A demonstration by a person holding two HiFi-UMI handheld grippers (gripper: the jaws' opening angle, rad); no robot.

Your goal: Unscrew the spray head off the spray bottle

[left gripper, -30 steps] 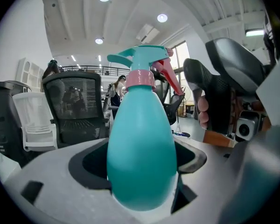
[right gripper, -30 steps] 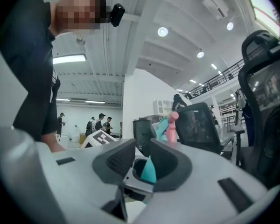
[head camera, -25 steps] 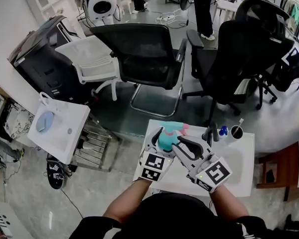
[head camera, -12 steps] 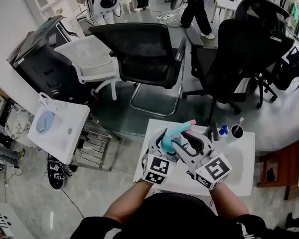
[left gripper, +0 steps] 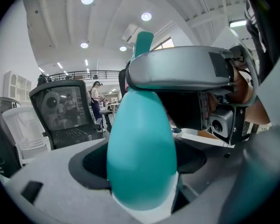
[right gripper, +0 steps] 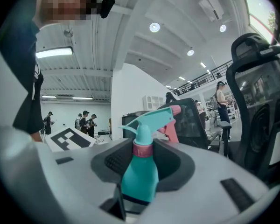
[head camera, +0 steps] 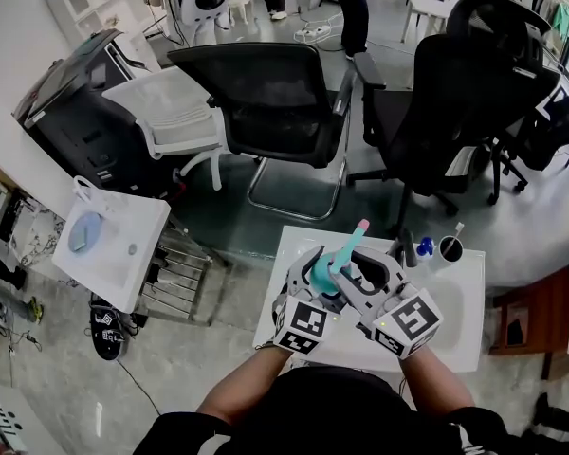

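From the head view, the spray bottle (head camera: pixel 321 273) shows only its top. The rest is hidden between the left hand-held gripper (head camera: pixel 309 266) and the right hand-held gripper (head camera: pixel 346 265), whose jaws have just been closing round the spray head (head camera: pixel 350 244). In the left gripper view a jaw of the right one covers most of that head and the bottle's lower end is cut off by the bottom edge, and the blue thing (head camera: pixel 424 247) at the tabletop (head camera: pixel 455 313)'s far edge is too small to name.

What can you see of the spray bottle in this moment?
The spray bottle looks like glossy teal plastic. It has a rounded body, a pink collar and a teal spray head with a pink nozzle tip and trigger, still seated on the neck. It is held over the white table, head end away from the person. The left gripper clamps the body. The right gripper, whose jaws have just been closing, has pads meeting the collar on both sides.
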